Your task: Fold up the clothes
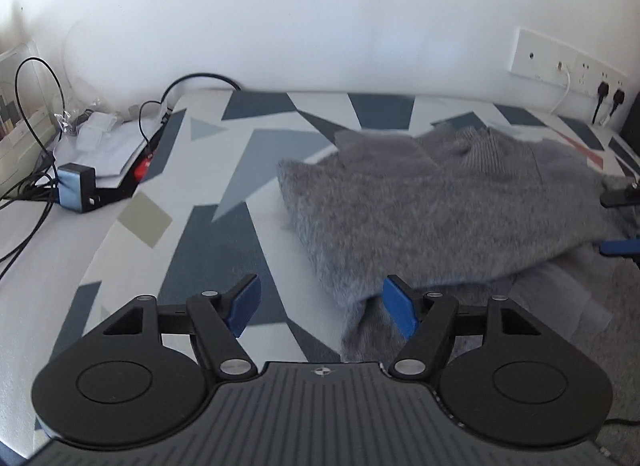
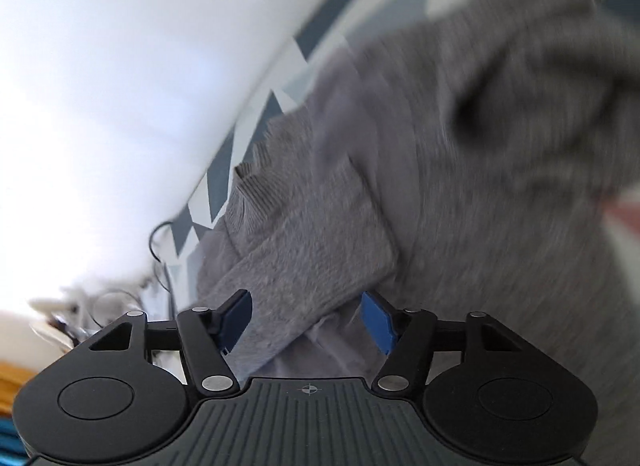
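A fuzzy grey sweater (image 1: pixel 432 205) lies partly folded on the patterned blue, grey and white cloth (image 1: pixel 224 225). My left gripper (image 1: pixel 320 306) stands open at the sweater's near left corner; its right finger touches the fabric edge, and only the cloth lies between the fingers. In the right wrist view, which is tilted and blurred, the sweater (image 2: pixel 460 185) fills most of the frame. My right gripper (image 2: pixel 306 318) is open, with a folded grey layer (image 2: pixel 304 262) lying between and just beyond its blue fingers. The right gripper's fingers (image 1: pixel 620 246) show at the right edge of the left wrist view.
At the left of the table sit a blue-grey charger block (image 1: pixel 76 187), black cables (image 1: pixel 36 113) and white papers (image 1: pixel 100 141). A white wall stands behind, with a socket strip (image 1: pixel 568 65) and plugs at the right.
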